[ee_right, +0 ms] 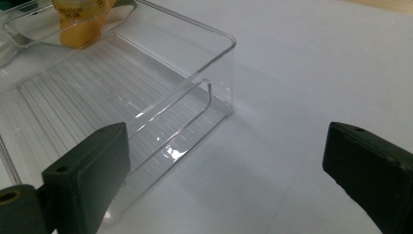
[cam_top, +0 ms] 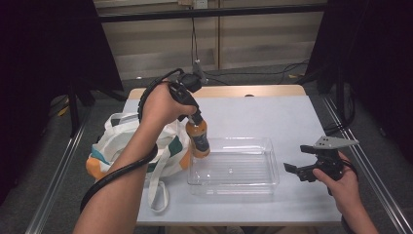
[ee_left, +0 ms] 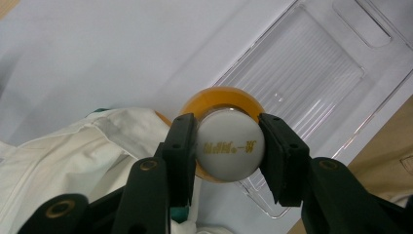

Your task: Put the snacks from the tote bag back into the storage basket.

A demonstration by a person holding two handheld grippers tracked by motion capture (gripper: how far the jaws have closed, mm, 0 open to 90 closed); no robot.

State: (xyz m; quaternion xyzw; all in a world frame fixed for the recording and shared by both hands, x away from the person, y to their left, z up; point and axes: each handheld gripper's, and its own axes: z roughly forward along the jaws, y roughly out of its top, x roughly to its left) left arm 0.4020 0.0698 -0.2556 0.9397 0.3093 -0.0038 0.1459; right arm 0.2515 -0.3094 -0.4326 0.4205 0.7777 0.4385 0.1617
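Gripping the white cap of the orange juice bottle (cam_top: 198, 139) in my left hand-held gripper (cam_top: 196, 118), right hand-held gripper (cam_top: 304, 168) idle and released, I hold it over the clear plastic tray's (cam_top: 272, 165) left edge beside the white tote bag (cam_top: 119, 131), judging it next needs lowering inside.

An orange bottle (cam_top: 198, 139) with a white cap bearing gold lettering (ee_left: 229, 145) sits between black tongs (ee_left: 228, 148), beside a cream bag (cam_top: 127, 146) trimmed teal and orange, a clear ribbed tray (cam_top: 234, 168), and a pale grey worktop (cam_top: 272, 114).
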